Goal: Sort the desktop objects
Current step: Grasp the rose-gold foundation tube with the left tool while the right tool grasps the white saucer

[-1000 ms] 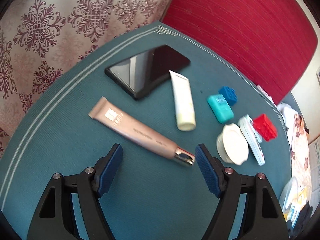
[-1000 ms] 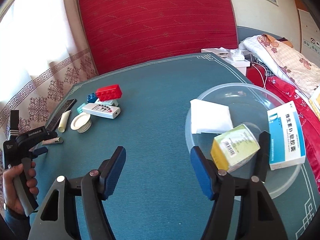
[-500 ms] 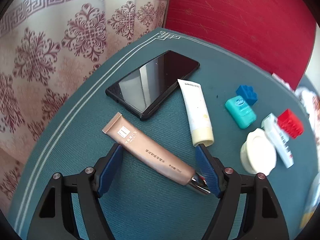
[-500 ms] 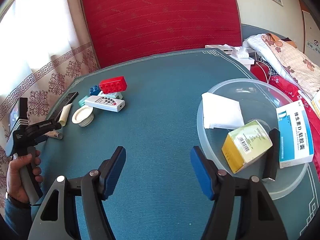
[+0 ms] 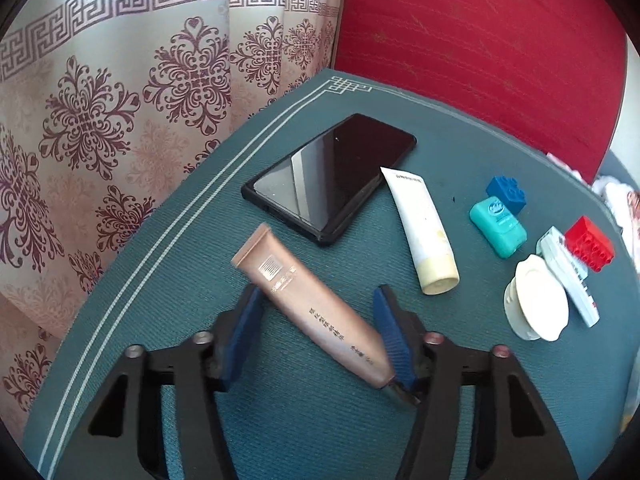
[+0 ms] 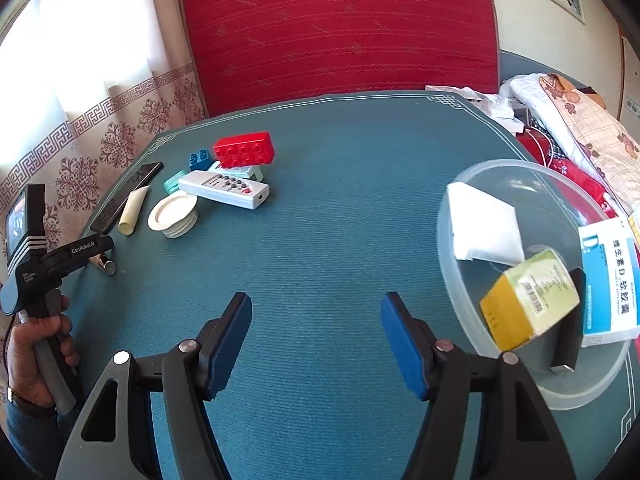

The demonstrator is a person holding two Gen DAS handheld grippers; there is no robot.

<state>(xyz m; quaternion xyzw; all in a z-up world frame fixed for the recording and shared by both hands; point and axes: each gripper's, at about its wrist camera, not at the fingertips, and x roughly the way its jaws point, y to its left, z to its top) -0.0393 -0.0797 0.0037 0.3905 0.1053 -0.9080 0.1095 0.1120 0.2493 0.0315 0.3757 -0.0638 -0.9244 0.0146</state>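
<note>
Left gripper (image 5: 320, 332) is closing on the long bronze-pink plastic tube (image 5: 308, 304), which lies slantwise across the jaws on the teal table mat (image 5: 304, 432), cap end nearest. Right gripper (image 6: 316, 340) hangs open and empty, well apart.

Your right gripper (image 6: 316, 340) faces bare surface (image 6: 340, 240); beyond it, remote (image 6: 224, 191) left, clear bowl (image 6: 472, 332) right.
</note>
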